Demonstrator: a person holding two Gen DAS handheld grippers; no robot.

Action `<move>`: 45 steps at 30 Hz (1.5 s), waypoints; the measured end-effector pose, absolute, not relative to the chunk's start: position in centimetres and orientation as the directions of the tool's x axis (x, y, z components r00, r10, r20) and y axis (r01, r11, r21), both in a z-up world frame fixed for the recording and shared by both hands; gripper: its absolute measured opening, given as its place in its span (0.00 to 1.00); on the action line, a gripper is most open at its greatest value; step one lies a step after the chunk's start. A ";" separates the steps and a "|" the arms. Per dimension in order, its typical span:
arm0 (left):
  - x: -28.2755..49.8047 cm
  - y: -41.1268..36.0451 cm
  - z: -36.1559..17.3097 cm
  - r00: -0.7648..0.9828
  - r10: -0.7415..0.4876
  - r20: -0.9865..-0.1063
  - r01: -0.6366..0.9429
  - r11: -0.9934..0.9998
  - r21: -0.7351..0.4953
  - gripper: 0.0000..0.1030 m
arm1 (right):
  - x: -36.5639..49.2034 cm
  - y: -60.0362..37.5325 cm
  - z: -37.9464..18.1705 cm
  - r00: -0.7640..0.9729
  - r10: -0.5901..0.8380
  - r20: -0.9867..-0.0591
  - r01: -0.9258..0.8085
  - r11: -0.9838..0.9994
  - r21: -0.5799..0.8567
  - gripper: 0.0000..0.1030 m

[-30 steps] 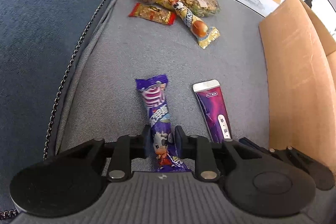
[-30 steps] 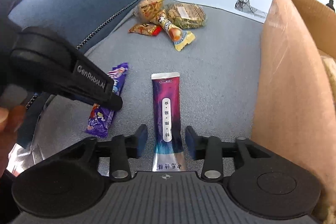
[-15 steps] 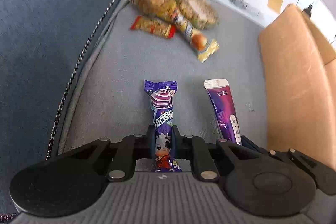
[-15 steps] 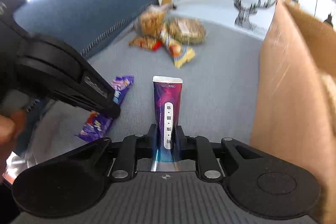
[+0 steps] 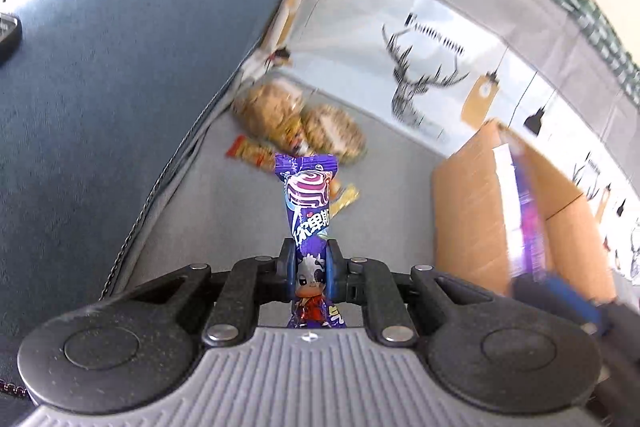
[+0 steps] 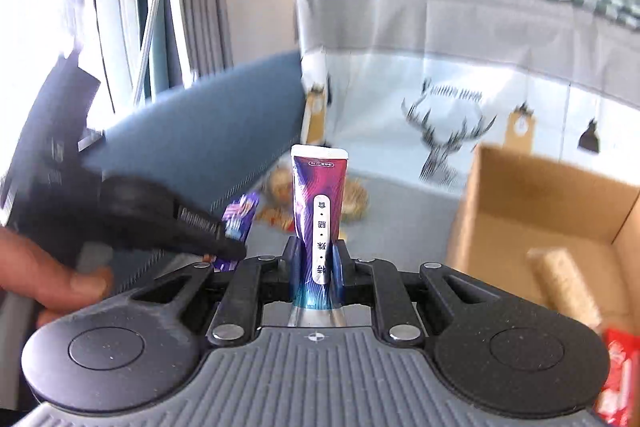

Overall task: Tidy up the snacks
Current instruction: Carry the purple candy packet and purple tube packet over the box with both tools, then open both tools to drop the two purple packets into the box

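Note:
My left gripper (image 5: 308, 263) is shut on a purple candy bar (image 5: 306, 195) with a swirl and a cartoon cow, held up off the grey sofa seat (image 5: 208, 227). My right gripper (image 6: 316, 261) is shut on a purple-magenta snack tube (image 6: 318, 195) with a white top edge, also lifted. The left gripper (image 6: 172, 223) and its candy bar (image 6: 240, 215) show at the left of the right wrist view, a hand (image 6: 44, 279) holding it. The tube (image 5: 528, 211) appears blurred at the right of the left wrist view.
An open cardboard box (image 6: 532, 211) stands to the right, with a pale snack roll (image 6: 564, 279) and a red packet (image 6: 618, 379) inside. Several loose snacks (image 5: 296, 131) lie at the seat's far end by a deer-print cloth (image 5: 424, 83). The blue sofa back (image 5: 100, 107) rises on the left.
Both grippers closed on their snacks, the candy bar and the tube, and lifted them off the seat. Both views have tilted upward, showing the cloth and box opening.

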State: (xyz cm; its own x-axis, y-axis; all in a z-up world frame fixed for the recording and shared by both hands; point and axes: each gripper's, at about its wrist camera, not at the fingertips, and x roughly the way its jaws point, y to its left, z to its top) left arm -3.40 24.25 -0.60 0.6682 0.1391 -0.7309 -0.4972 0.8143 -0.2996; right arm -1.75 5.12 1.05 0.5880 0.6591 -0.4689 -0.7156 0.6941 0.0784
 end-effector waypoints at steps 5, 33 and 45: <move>-3.1 23.1 0.7 0.723 0.138 -0.677 -0.457 0.830 -0.319 0.14 | 0.3 1.2 4.7 0.644 0.662 -0.384 -0.697 0.715 0.064 0.16; 5.4 9.7 1.6 0.856 -0.064 -0.513 -0.135 0.930 -0.341 0.14 | 6.2 -16.4 1.2 0.845 0.392 -0.363 -0.414 0.910 0.019 0.16; 5.9 8.6 1.2 0.854 -0.080 -0.514 -0.117 0.933 -0.340 0.14 | 6.5 -16.8 1.2 0.848 0.385 -0.365 -0.394 0.918 0.050 0.17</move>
State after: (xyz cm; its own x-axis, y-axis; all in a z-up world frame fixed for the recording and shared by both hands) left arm 5.89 8.59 1.21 0.8542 -0.0800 -0.5138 -0.1174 0.9329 -0.3404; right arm 6.54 -16.80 1.15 0.8480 0.3846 -0.3647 -0.3944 0.9175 0.0505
